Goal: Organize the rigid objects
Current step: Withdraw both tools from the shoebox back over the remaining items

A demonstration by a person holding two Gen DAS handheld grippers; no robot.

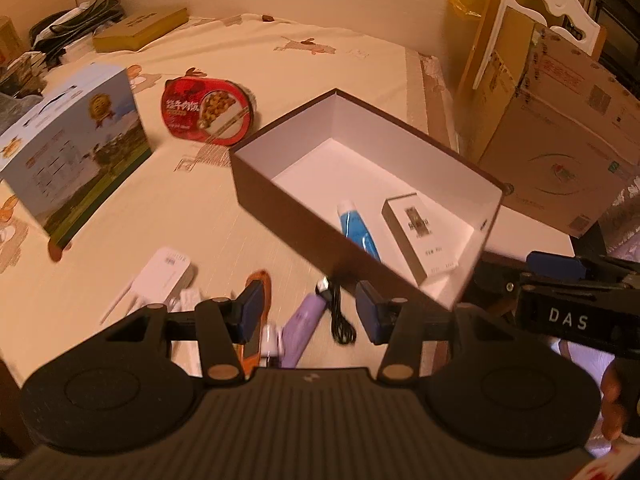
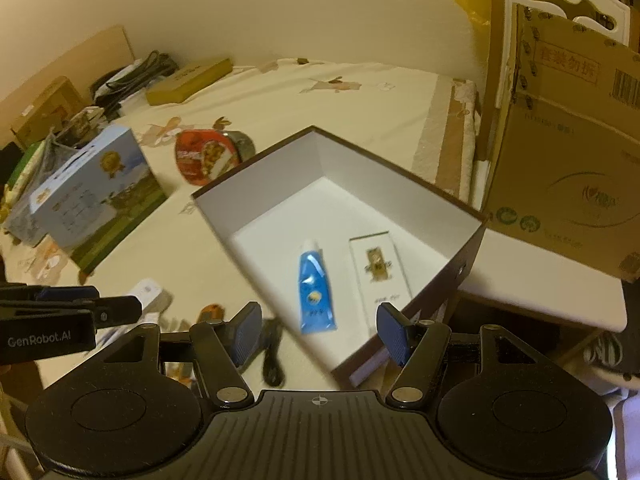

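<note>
Both empty: left tool and right tool with jaws apart, nothing between the pads, hovering above the bench

Nearest, still loose on the bench: orange item, purple tube, black cable, white adapter. Just beyond, open box holding only a blue tube and a small white carton, lying side by side on its floor. Farther left, blue carton and red meal tub, also unpacked

Judged early: two things in, at least four small ones left, perhaps the tub too

Hard to read: orange item and purple tube partly behind the left tool and blurred, so exact kind unclear; clutter at the far left corner too dim to name; cardboard cases at right cut off by the edge
</note>
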